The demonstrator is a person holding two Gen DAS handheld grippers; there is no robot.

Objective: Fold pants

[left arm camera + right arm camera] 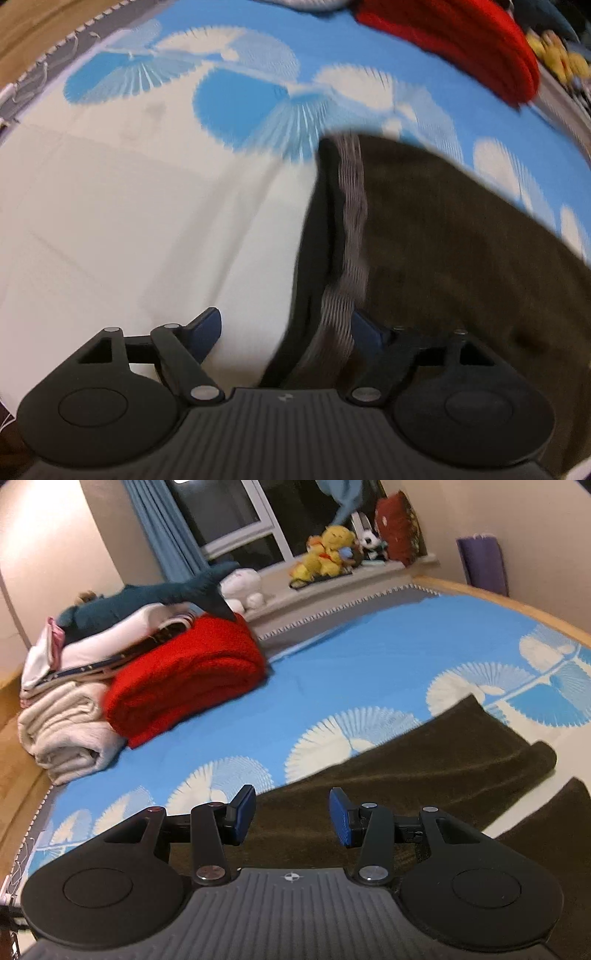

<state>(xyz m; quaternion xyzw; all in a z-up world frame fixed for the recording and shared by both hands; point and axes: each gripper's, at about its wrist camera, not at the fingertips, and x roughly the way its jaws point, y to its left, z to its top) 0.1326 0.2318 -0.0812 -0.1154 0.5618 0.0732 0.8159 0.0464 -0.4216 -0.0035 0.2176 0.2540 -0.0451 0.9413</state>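
Dark pants point(443, 240) are spread on the bed point(129, 203) at lower right; the left claw point(286, 328) and right claw point(291, 816) are held open, gripping nothing.

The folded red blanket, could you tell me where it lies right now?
In the right wrist view, the folded red blanket lies at the left on the blue patterned bedsheet, against a cream folded pile.

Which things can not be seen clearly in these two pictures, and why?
- Dark brown fleece pants: left wrist view is motion-blurred; the grey striped band smears.
- Pants' near end: hidden below the left gripper body.
- Pants in right wrist view: cut by the right edge; right gripper covers the near part.
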